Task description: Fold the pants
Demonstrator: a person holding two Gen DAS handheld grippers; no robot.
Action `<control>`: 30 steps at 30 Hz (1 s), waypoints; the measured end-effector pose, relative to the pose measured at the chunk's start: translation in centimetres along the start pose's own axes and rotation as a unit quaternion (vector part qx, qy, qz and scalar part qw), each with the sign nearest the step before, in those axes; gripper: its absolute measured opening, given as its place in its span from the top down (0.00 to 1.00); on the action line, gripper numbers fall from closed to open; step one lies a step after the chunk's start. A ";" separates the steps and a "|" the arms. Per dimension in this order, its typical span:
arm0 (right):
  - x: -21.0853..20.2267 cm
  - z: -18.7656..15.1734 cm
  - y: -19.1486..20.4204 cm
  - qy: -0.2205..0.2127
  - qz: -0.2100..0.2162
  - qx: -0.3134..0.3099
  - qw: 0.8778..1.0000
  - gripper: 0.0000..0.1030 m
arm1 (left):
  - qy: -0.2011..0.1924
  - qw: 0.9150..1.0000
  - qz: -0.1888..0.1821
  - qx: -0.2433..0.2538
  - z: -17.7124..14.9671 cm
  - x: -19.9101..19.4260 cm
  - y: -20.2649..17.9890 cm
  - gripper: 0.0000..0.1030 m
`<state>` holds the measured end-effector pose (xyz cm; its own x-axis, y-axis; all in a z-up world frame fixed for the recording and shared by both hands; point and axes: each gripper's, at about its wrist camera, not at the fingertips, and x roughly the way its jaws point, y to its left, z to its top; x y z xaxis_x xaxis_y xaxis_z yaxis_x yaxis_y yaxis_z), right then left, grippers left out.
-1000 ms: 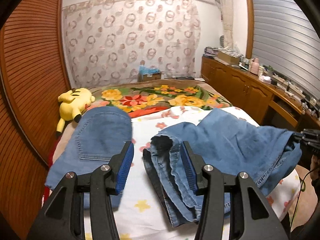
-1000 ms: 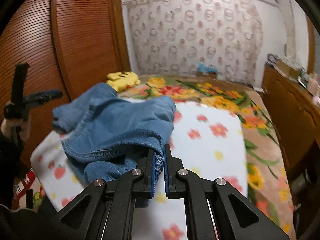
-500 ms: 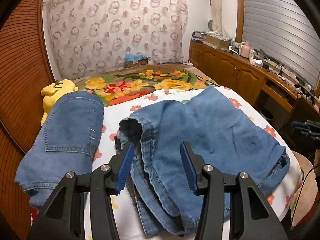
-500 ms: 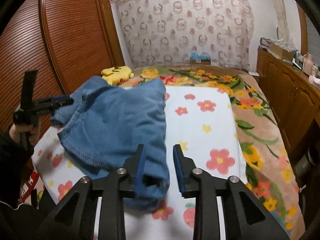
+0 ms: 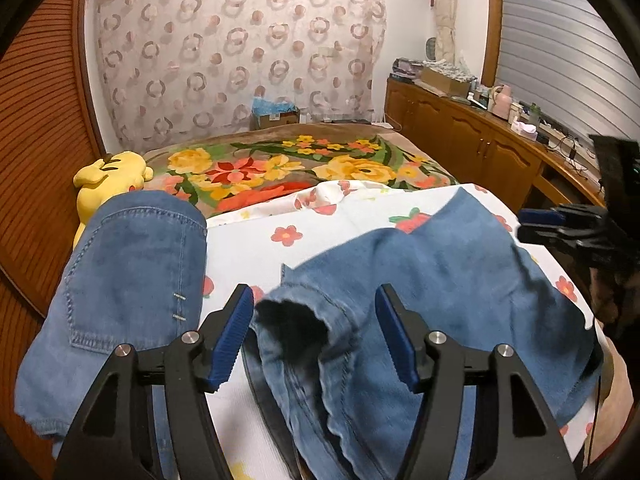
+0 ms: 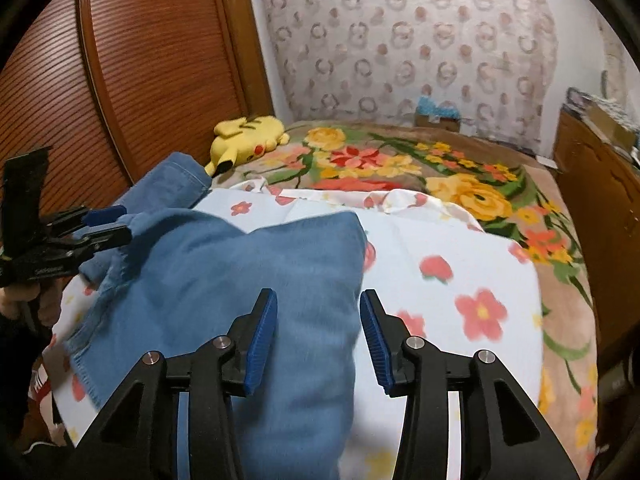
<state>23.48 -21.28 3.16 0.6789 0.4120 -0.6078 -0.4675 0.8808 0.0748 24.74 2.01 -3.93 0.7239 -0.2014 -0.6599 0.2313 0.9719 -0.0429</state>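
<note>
I see blue denim pants [image 5: 440,280] lying folded over on a white flower-print sheet [image 5: 312,224] on the bed. My left gripper [image 5: 316,336] hovers over the open hem of one leg; its jaws have just been opening and stand wide, pads clear of the cloth. My right gripper [image 6: 318,336] has also just been opening; the denim lies below its half-open jaws, not pinched. A yellow plush toy [image 6: 244,140] sits beside the wardrobe.

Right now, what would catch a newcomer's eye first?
The blue jeans spread over the flowered sheet, between both open grippers, left and right. Beyond them, a yellow plush lies beside the bright floral blanket.
</note>
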 end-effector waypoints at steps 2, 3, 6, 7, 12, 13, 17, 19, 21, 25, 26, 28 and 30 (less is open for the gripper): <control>1.5 1.0 -0.8 0.011 0.002 -0.002 1.000 0.56 | 0.001 1.000 -0.007 -0.003 0.1 0.6 0.4 0.41; 2.3 1.3 -1.3 0.019 0.008 0.001 1.000 0.56 | 0.003 1.000 -0.009 -0.006 0.1 0.9 0.6 0.44; 4.2 2.4 -2.7 0.037 0.027 0.017 0.999 0.56 | 0.010 1.000 -0.013 -0.010 0.0 1.6 1.2 0.57; 4.8 2.5 -3.1 0.044 0.036 0.022 0.998 0.56 | 0.014 1.000 -0.016 -0.011 -0.1 1.9 1.4 0.66; 5.9 3.5 -3.9 0.053 0.071 0.039 0.995 0.69 | 0.017 1.000 -0.016 -0.007 -0.5 2.2 1.5 0.87; 5.6 3.4 -4.0 0.049 0.078 0.040 0.995 0.82 | 0.015 1.000 -0.010 -0.005 -0.3 2.1 1.3 0.88; 4.2 3.2 -4.5 0.012 0.028 0.044 0.999 0.97 | 0.015 1.000 -0.010 -0.011 -0.2 2.3 1.6 0.88; 4.0 3.2 -5.8 0.006 -0.014 0.071 0.997 0.98 | 0.021 1.000 0.000 -0.010 -0.2 2.5 1.6 0.88; 3.8 3.0 -6.8 0.010 -0.005 0.086 0.996 0.98 | 0.026 1.000 -0.011 -0.014 -0.3 2.4 1.8 0.88; 1.9 2.7 -6.5 0.004 -0.007 0.070 0.998 0.98 | 0.018 1.000 -0.010 -0.024 -0.3 1.0 1.8 0.73; 1.2 2.6 -6.3 0.000 -0.003 0.069 0.998 0.98 | 0.016 1.000 -0.008 -0.022 -0.3 0.7 1.7 0.65; 0.1 2.1 -5.4 -0.008 -0.006 0.061 0.998 0.98 | 0.006 1.000 -0.012 -0.018 -0.5 -0.3 1.2 0.52; -1.3 1.3 -4.5 -0.017 -0.009 0.054 0.998 0.98 | 0.000 1.000 -0.021 -0.011 -0.7 -1.2 0.5 0.51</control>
<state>25.47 -25.45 4.66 0.7060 0.4028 -0.5825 -0.3930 0.9071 0.1509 23.54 2.86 -3.66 0.7131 -0.2429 -0.6576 0.2483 0.9648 -0.0872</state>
